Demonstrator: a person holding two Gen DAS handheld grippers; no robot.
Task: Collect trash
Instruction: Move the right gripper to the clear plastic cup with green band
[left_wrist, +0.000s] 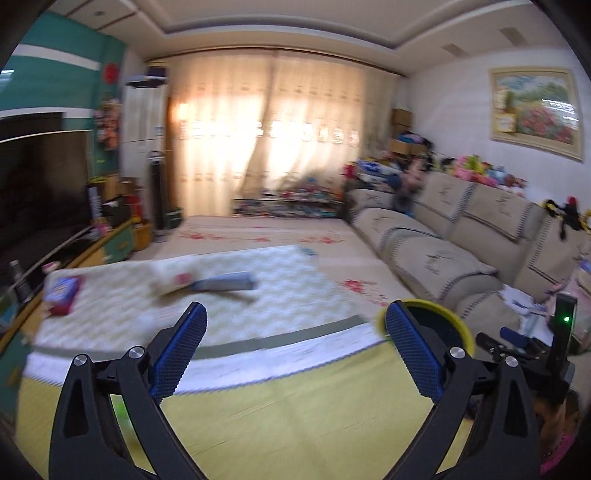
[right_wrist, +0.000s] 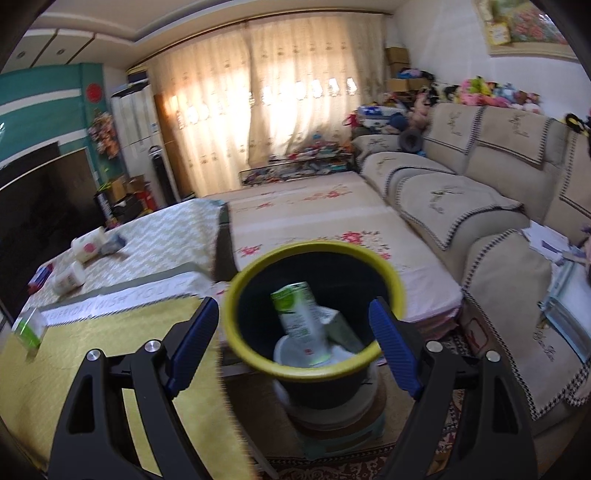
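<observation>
Right wrist view, right hand-held gripper (right_wrist: 293, 325) wide open, empty, over bin (right_wrist: 236, 295).

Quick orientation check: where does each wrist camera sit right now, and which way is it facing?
Left wrist: on the left tool, open and empty, facing the table and curtains; the right tool shows at right.
Right wrist: on the right tool, open, looking down into the yellow-rimmed bin holding trash.
Shared: table, bin, sofa, curtains.

Both wrist views face the curtained window (left_wrist: 266, 122); right looks nearer into the bin (right_wrist: 314, 314).
</observation>
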